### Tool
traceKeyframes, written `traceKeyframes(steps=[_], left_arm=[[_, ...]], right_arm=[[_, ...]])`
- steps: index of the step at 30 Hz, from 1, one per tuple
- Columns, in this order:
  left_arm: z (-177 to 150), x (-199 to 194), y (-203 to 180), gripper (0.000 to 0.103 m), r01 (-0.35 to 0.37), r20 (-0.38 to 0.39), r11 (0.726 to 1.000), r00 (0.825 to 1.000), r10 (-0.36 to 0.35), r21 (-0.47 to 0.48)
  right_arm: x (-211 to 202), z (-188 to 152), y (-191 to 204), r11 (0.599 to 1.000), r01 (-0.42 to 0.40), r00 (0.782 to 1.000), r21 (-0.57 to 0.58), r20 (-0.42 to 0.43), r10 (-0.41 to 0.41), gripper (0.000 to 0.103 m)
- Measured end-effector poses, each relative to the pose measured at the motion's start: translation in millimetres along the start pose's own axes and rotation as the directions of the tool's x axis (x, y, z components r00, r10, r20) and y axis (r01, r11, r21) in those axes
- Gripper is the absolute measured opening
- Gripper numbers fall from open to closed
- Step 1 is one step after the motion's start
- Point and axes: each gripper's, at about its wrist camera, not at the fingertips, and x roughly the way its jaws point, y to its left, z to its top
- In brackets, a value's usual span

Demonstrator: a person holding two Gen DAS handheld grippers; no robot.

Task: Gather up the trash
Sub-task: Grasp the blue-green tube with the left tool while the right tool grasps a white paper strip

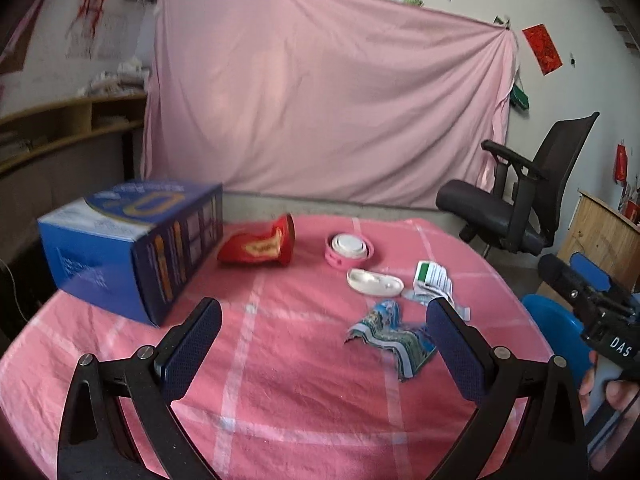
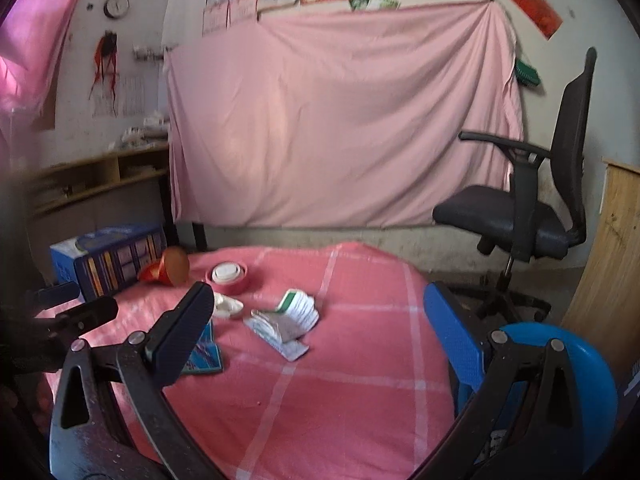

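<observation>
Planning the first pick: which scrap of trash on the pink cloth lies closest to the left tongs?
The crumpled blue-green patterned wrapper, just ahead of the open left tongs. The white-green packet, white tray and red cup lie farther back.

Both wrist views low over the near tabletop (image 1: 304, 392) edge, facing the pink sheet (image 2: 340, 120); left-hand one closer, sharing the scattered litter mid-table.

A big pink sheet (image 2: 340, 120) hangs across the back wall, with papers and a red poster (image 2: 536, 6) pinned above it. A round clock (image 2: 117, 5) sits high on the left. A black office chair (image 2: 532, 200) stands right, and wooden shelving (image 1: 72, 120) lines the left wall.
</observation>
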Motion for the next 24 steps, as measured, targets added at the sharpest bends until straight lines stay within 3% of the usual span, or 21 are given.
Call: traceKeyframes(steps=[5, 7, 9, 14, 20, 24], left_arm=[[3.4, 13.1, 3.9, 0.096, 0.057, -0.07, 0.998, 0.996, -0.058, -0.027], [5.4, 21.8, 3.3, 0.087, 0.084, -0.109, 0.996, 0.99, -0.087, -0.034], [5.9, 32.2, 2.8, 0.069, 0.105, -0.157, 0.994, 0.981, -0.111, -0.043], [6.4, 54.4, 6.4, 0.046, 0.15, -0.251, 0.983, 0.953, -0.171, -0.101], [8.7, 59.8, 13.9, 0.038, 0.205, -0.277, 0.965, 0.929, -0.244, -0.161], [10.6, 60.0, 12.2, 0.023, 0.216, -0.292, 0.964, 0.922, -0.254, -0.156]], right_arm=[[23.2, -3.4, -7.1, 0.999, -0.019, 0.994, 0.041, -0.109, 0.024, 0.103], [36.1, -5.2, -10.2, 0.998, -0.034, 0.984, 0.061, -0.171, 0.044, 0.103], [48.4, -8.2, -11.3, 0.996, -0.051, 0.97, 0.076, -0.232, 0.067, 0.102], [68.9, -15.5, -11.6, 0.993, -0.072, 0.938, 0.092, -0.333, 0.098, 0.089], [97.4, -21.0, 2.0, 0.99, -0.128, 0.882, 0.063, -0.449, 0.142, 0.079], [107.9, -21.5, 10.6, 0.991, -0.13, 0.864, 0.03, -0.487, 0.128, 0.077]])
